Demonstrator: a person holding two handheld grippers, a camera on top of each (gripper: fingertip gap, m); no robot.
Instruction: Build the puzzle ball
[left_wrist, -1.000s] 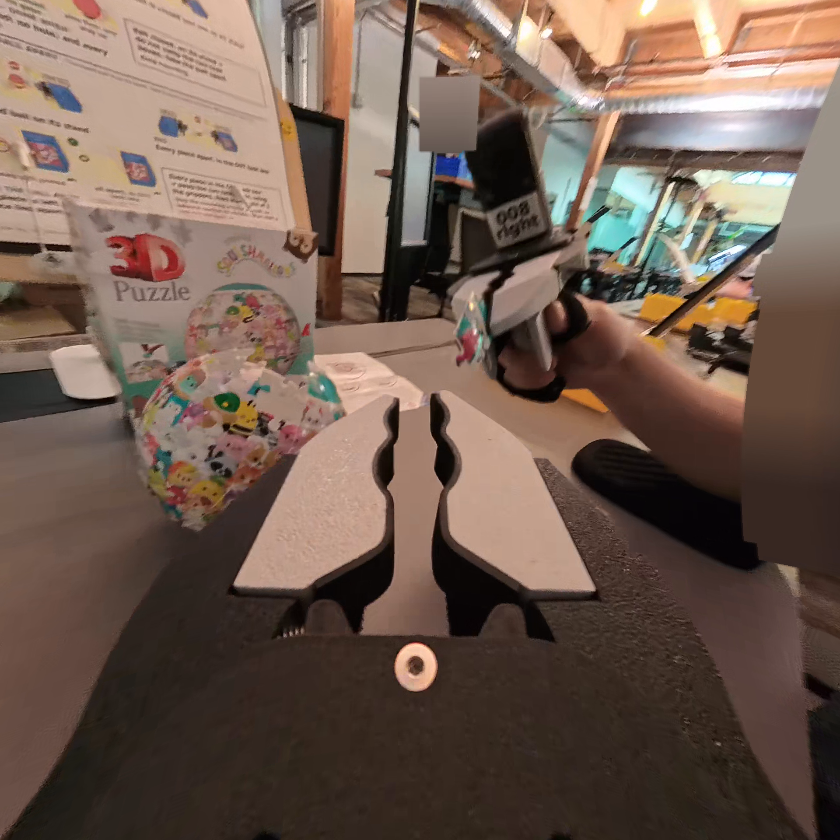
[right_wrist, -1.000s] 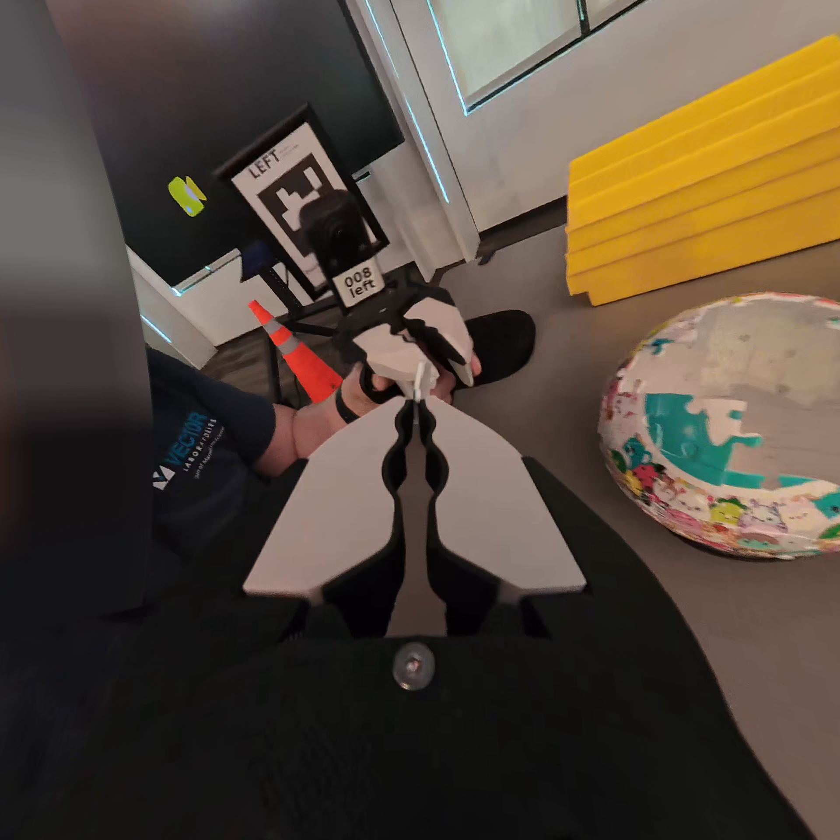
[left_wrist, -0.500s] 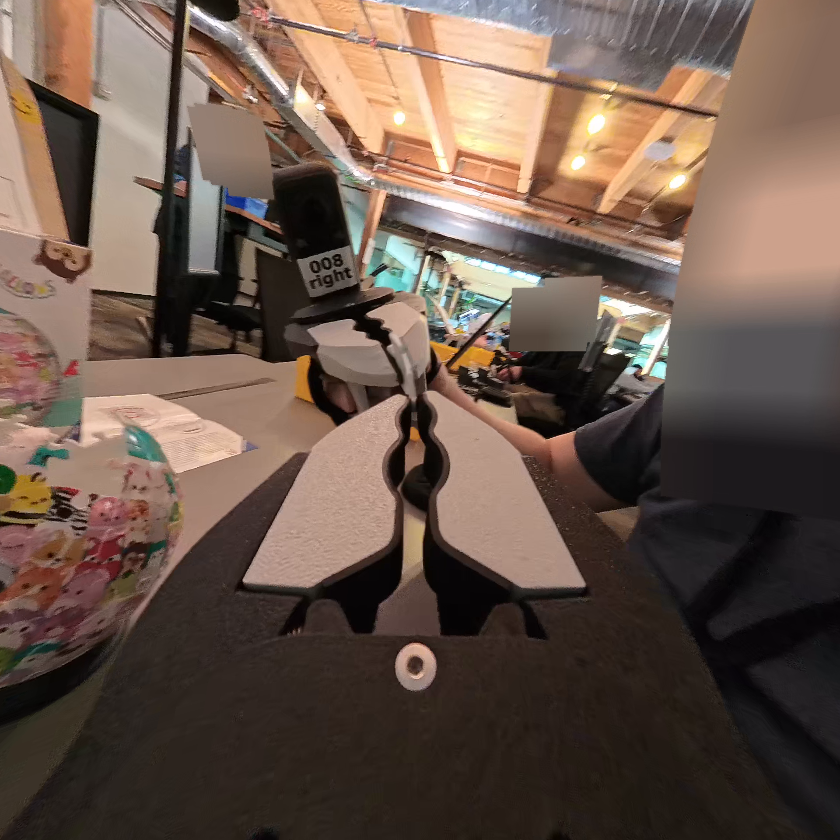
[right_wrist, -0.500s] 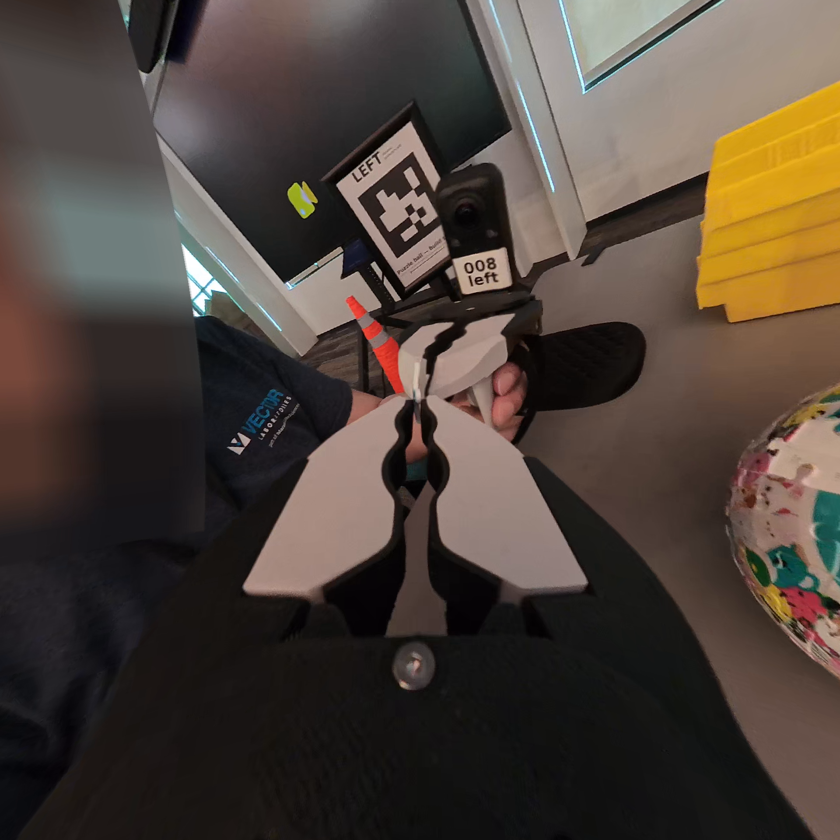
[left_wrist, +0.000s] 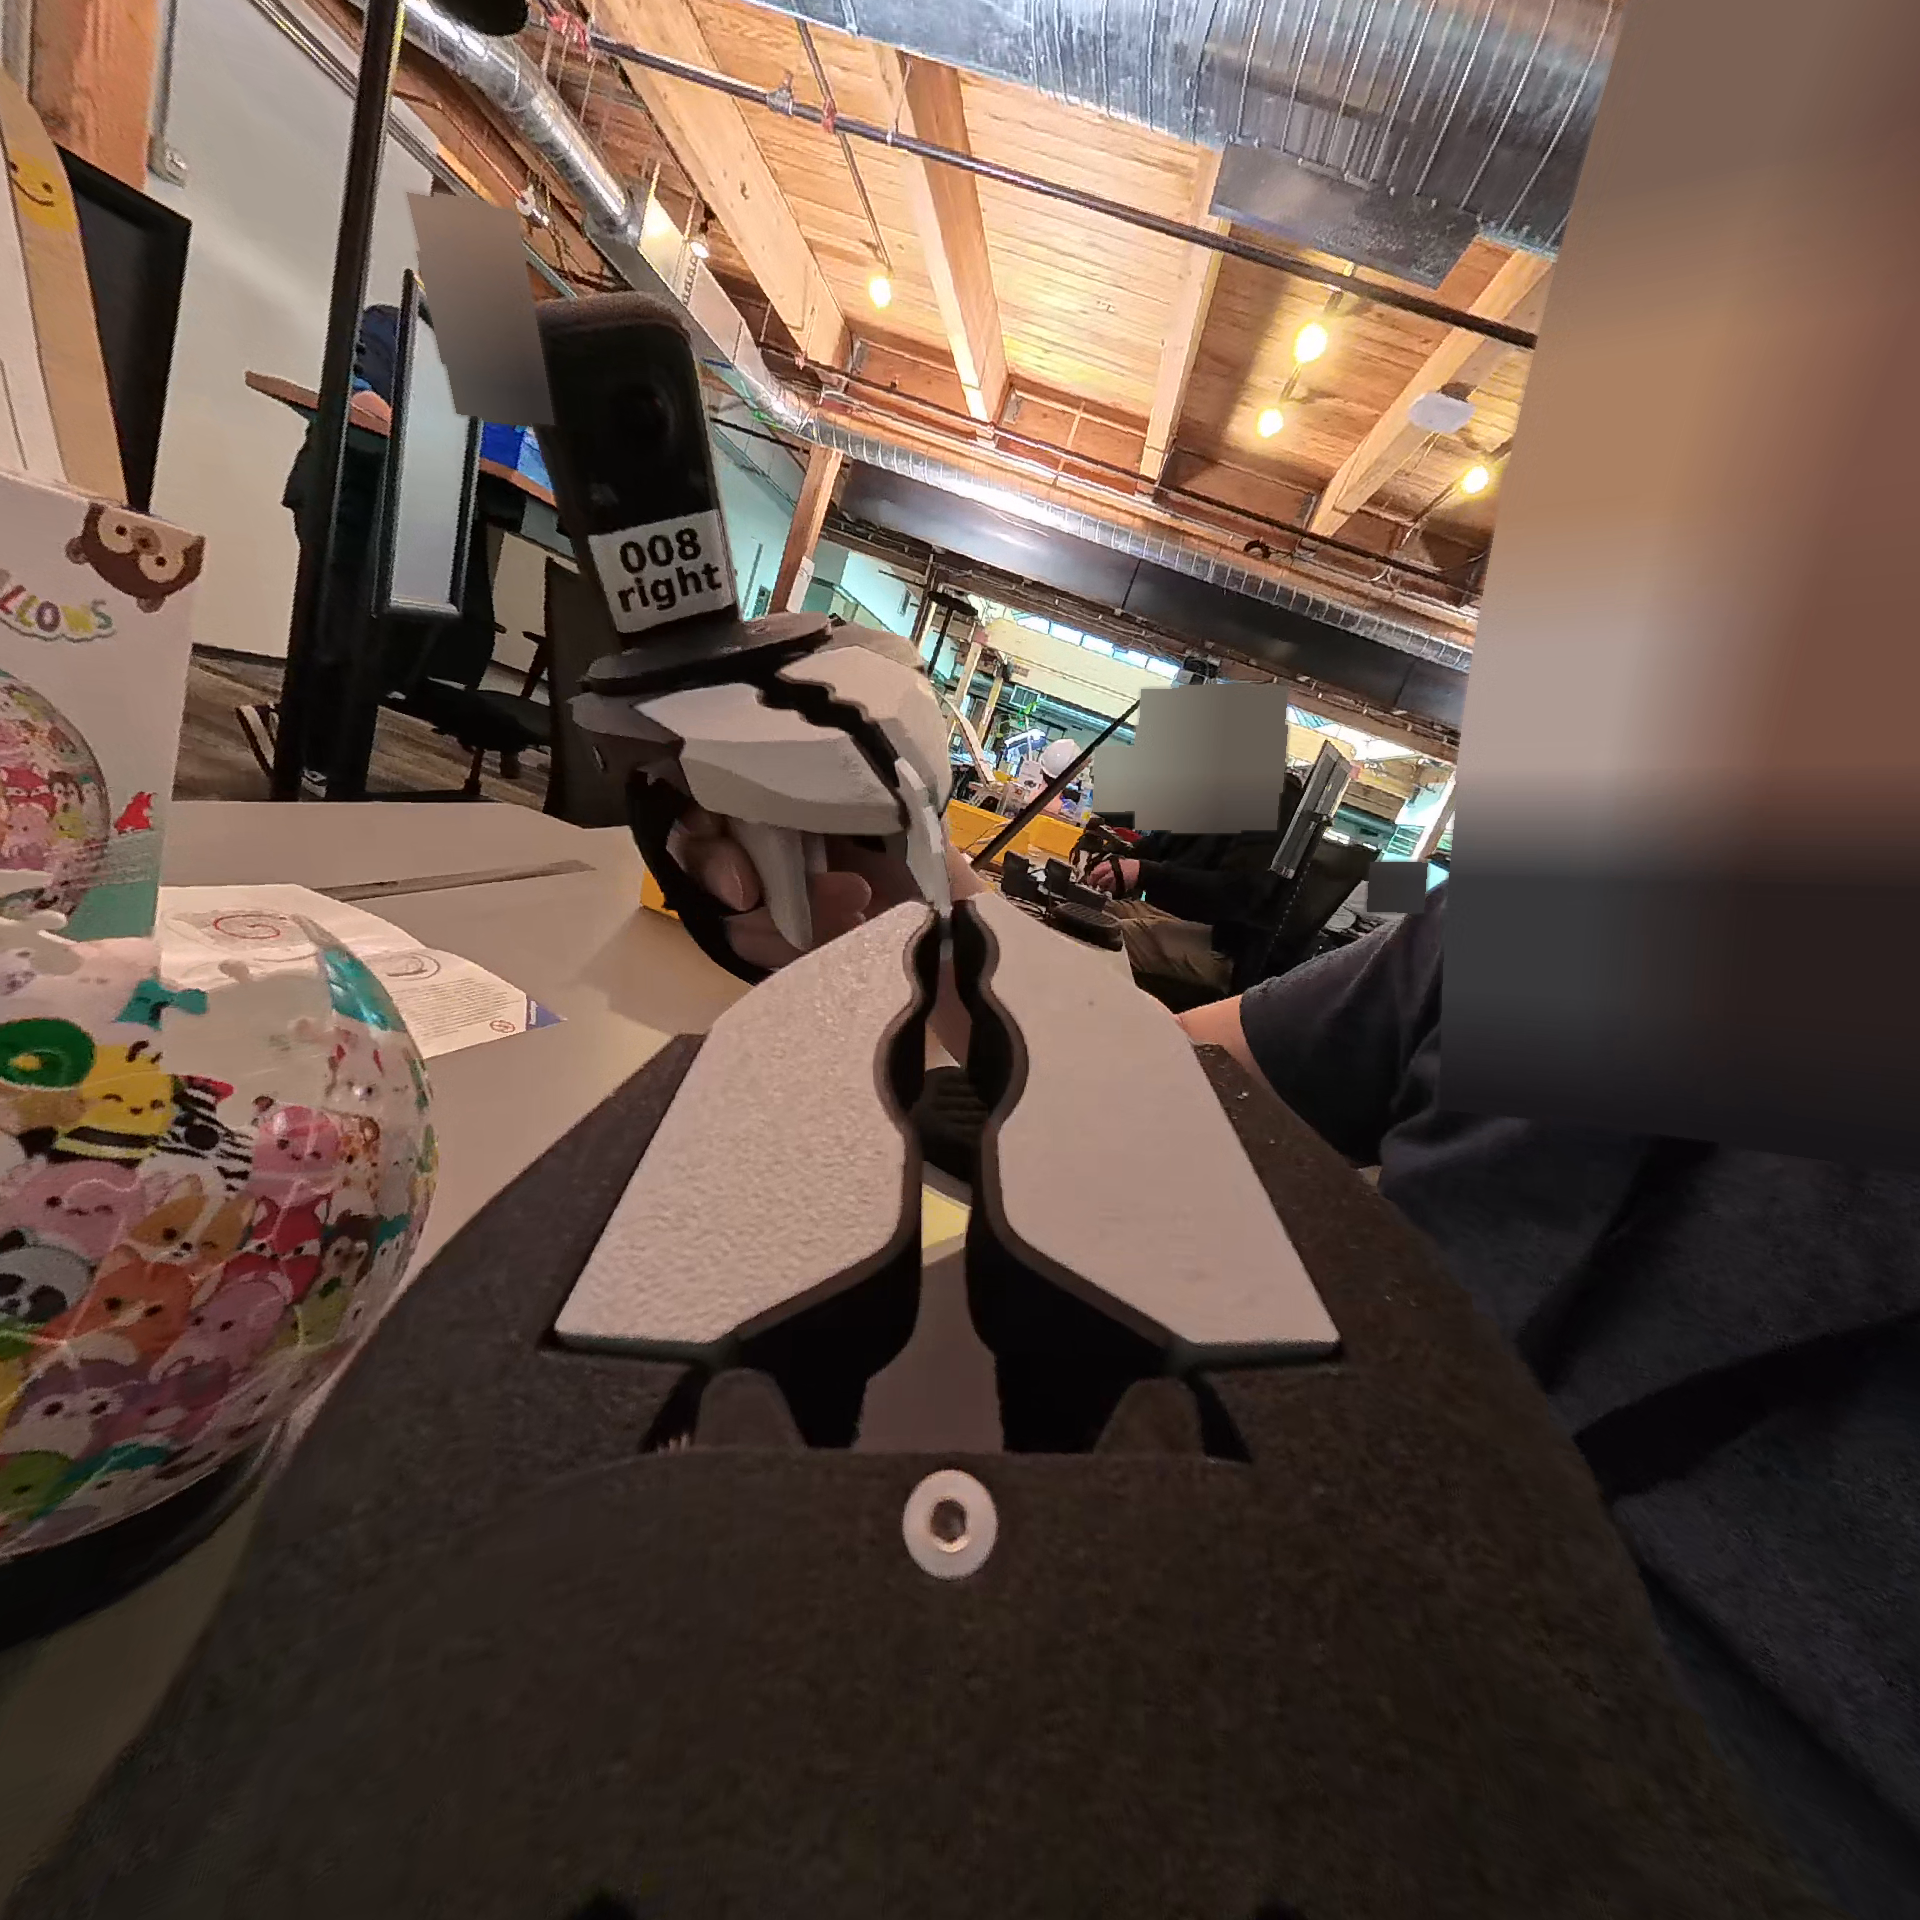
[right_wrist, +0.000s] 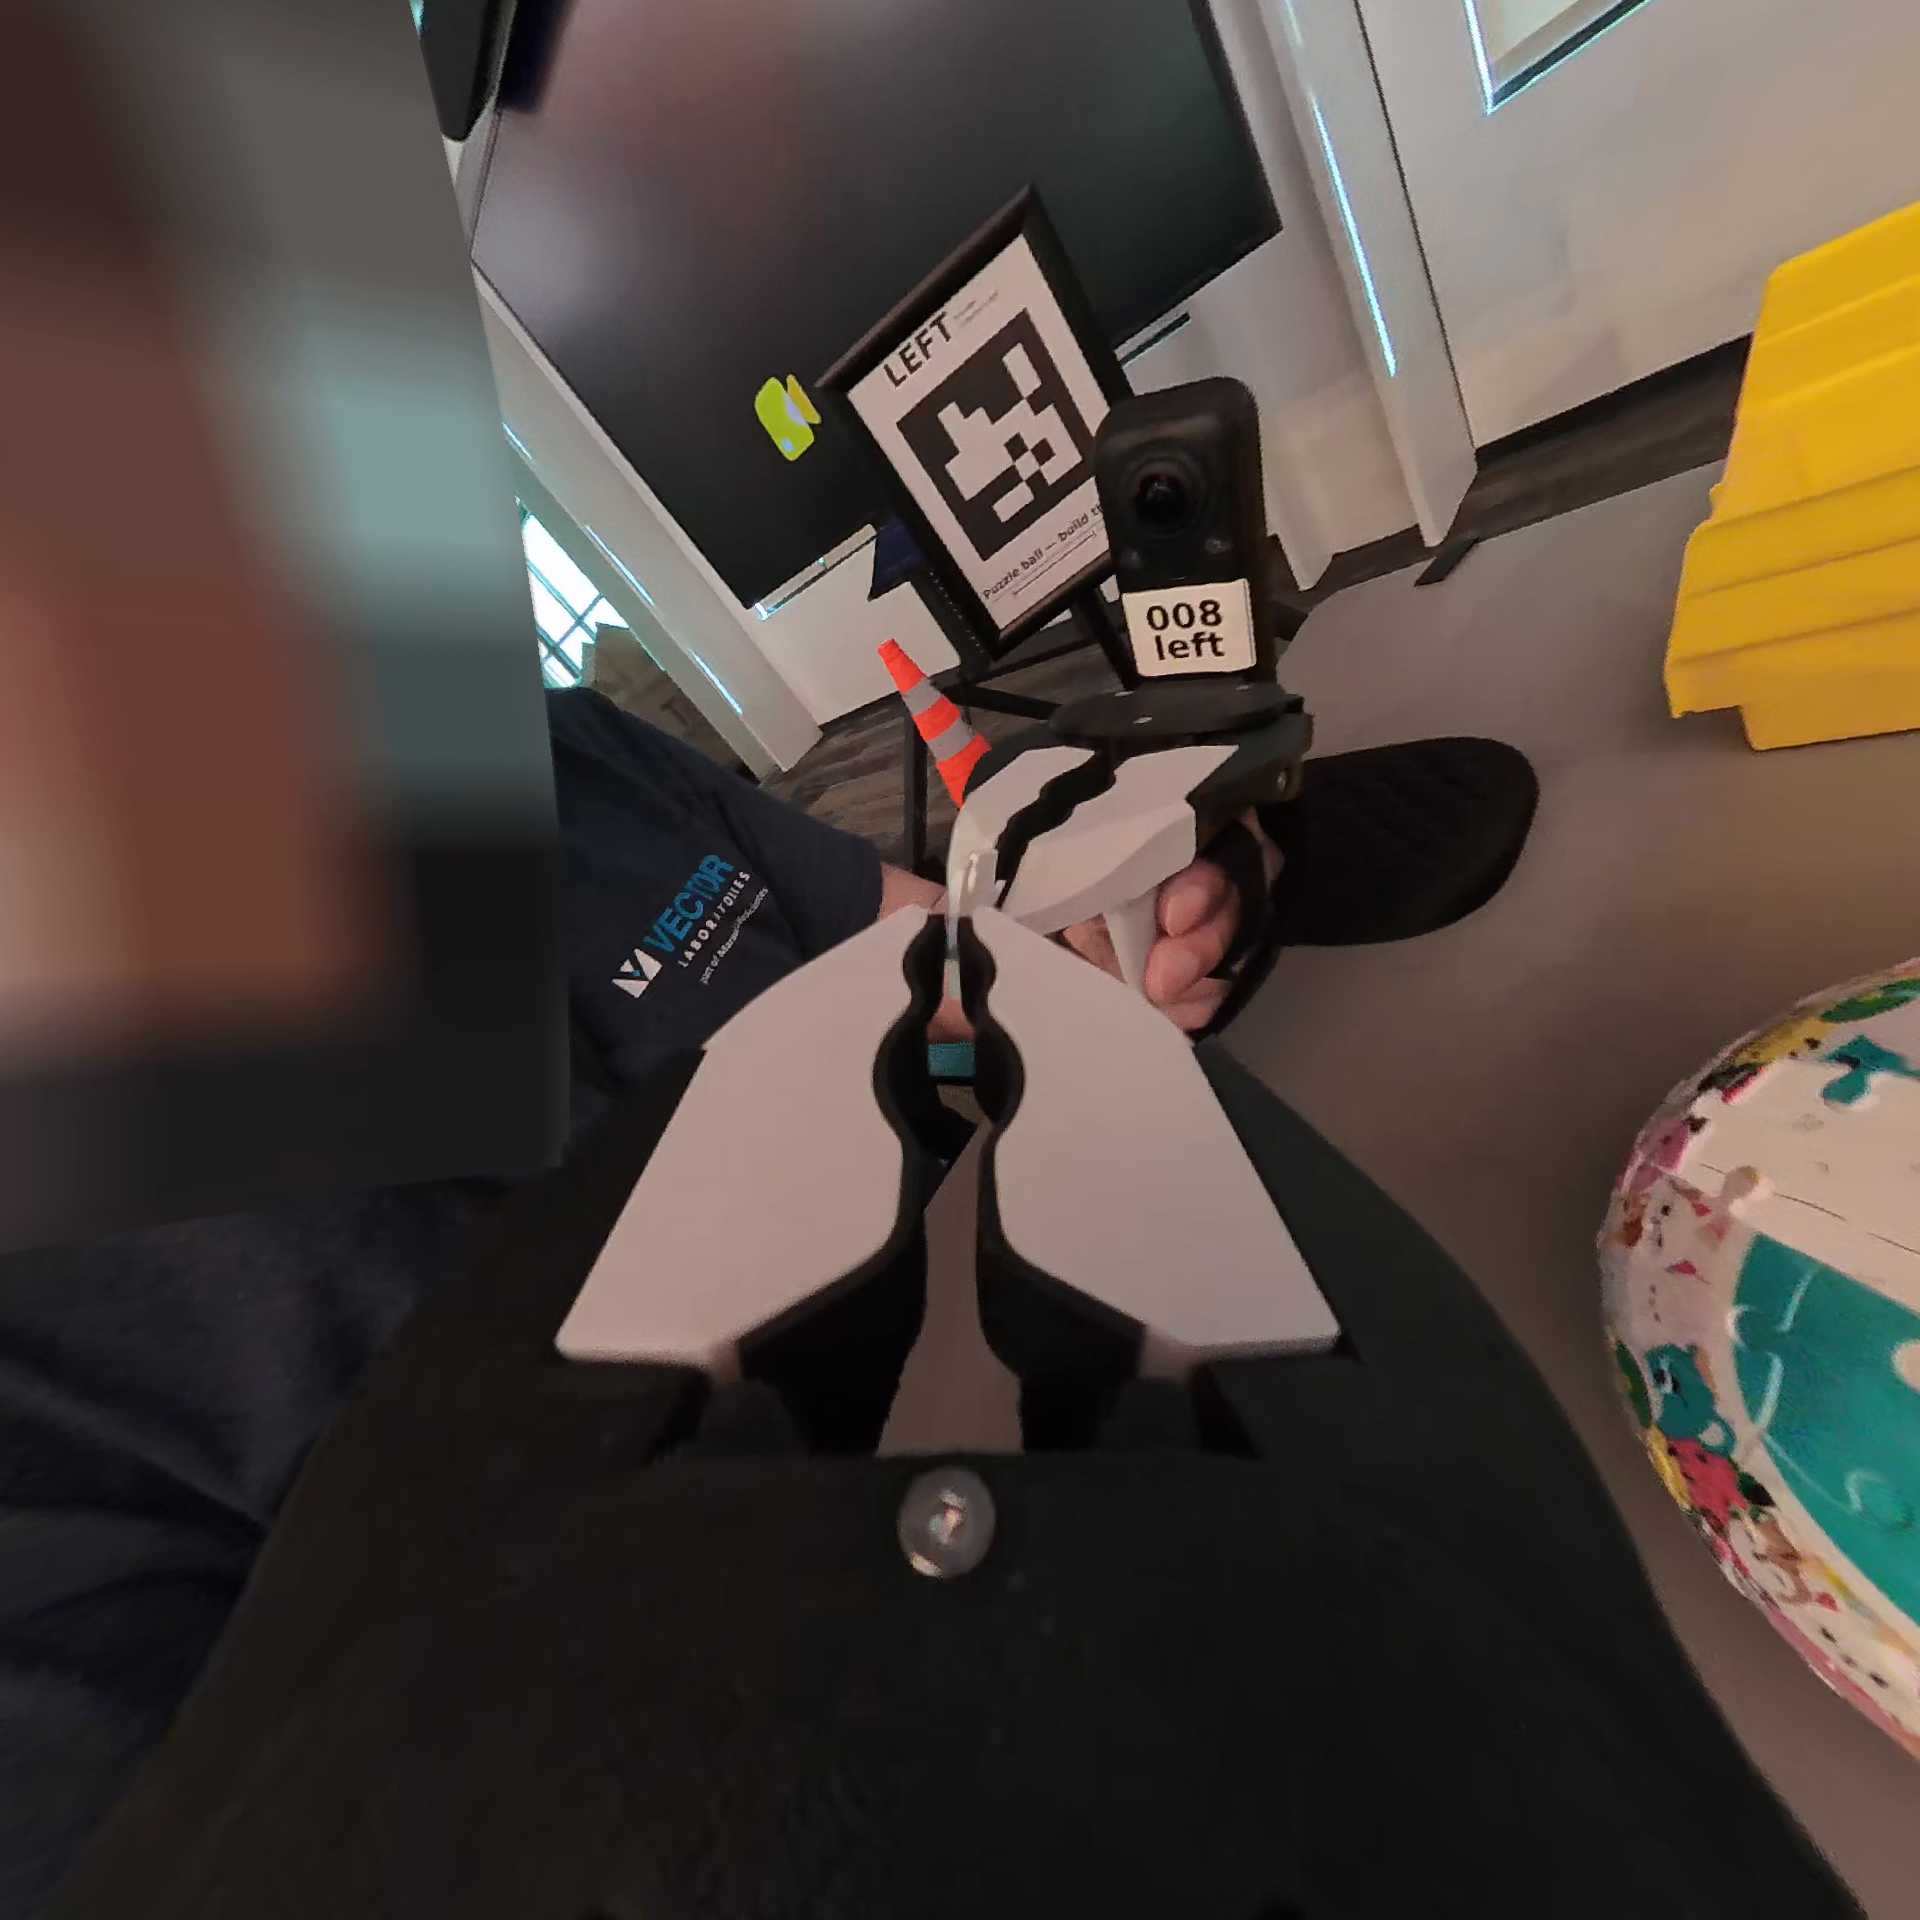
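My left gripper (left_wrist: 948, 920) and my right gripper (right_wrist: 951, 927) meet tip to tip in the air, each shut on the same thin puzzle piece (left_wrist: 928, 854), which shows edge-on. The piece also shows in the right wrist view (right_wrist: 954, 951), running from my pads to the left gripper (right_wrist: 977, 864). The right gripper (left_wrist: 916, 823) faces me in the left wrist view. The partly built, colourful puzzle ball (left_wrist: 156, 1195) sits on the table at the left, and at the lower right of the right wrist view (right_wrist: 1766, 1351), showing a teal inside.
The puzzle box (left_wrist: 62, 727) and a paper leaflet (left_wrist: 416, 987) lie on the grey table (left_wrist: 468, 862) behind the ball. A yellow stepped block (right_wrist: 1818, 520) and a black pad (right_wrist: 1403, 831) are on the table. A person's body and arms are close by. The grippers are tip to tip, or close to it.
My left gripper swung away from the ball to the right gripper and shut on the piece that the right gripper held. The right gripper stayed shut on it.
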